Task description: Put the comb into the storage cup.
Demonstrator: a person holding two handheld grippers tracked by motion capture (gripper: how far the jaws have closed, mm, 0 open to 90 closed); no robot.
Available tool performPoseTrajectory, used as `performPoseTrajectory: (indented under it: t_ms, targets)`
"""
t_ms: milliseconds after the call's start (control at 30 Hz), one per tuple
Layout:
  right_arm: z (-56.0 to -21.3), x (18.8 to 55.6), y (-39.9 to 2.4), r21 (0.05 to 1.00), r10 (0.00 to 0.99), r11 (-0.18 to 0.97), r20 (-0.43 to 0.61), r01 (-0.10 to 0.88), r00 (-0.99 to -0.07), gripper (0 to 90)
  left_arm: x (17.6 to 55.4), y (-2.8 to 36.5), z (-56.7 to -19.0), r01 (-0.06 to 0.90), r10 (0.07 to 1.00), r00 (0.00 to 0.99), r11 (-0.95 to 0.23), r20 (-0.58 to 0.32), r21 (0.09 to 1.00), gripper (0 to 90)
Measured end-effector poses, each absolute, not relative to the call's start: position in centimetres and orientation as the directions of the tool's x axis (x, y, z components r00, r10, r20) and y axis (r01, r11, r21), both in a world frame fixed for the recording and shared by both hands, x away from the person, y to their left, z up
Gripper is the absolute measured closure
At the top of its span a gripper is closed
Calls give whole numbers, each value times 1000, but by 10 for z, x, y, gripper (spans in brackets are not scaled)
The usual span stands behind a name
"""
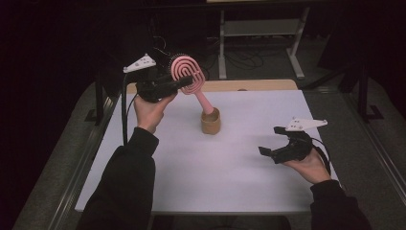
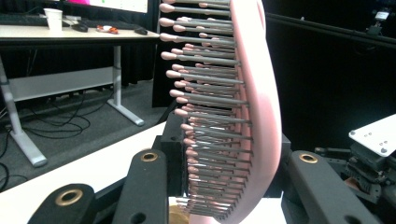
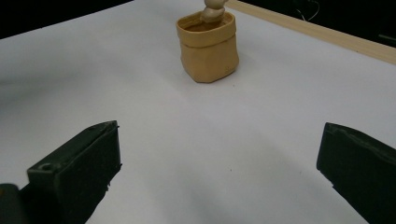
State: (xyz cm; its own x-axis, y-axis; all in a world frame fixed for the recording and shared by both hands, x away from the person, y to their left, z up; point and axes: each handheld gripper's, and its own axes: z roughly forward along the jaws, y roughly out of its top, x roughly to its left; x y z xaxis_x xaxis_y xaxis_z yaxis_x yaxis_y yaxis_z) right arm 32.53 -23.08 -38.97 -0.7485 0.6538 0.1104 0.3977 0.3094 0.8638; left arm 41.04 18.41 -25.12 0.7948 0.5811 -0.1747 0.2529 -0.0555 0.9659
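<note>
A pink hairbrush [image 1: 187, 72] leans up and to the left out of a small tan pouch [image 1: 210, 122] on the white table [image 1: 215, 182], with its handle end inside the pouch. My left gripper [image 1: 184, 81] is raised at the back left and is shut on the brush head. In the left gripper view the bristled head [image 2: 252, 93] stands edge-on between my two black jaws [image 2: 229, 186]. My right gripper [image 1: 272, 140] is low over the table at the right, open, with nothing between its jaws. It [image 3: 219, 168] faces the pouch [image 3: 209, 49] from a distance.
A wooden strip [image 1: 249, 85] runs along the table's far edge. A metal desk frame [image 1: 258, 28] and cables stand on the floor behind it. Another desk with a paper cup [image 2: 55, 18] is in the background of the left gripper view.
</note>
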Motion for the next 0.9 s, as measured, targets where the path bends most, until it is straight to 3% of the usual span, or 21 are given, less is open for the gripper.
performPoseTrajectory:
  t_ms: [900]
  targets:
    - [-417,303,-257,864,702,267,129,426,-701,0,422,166,-266,221,603,791,-119,-106,968,634]
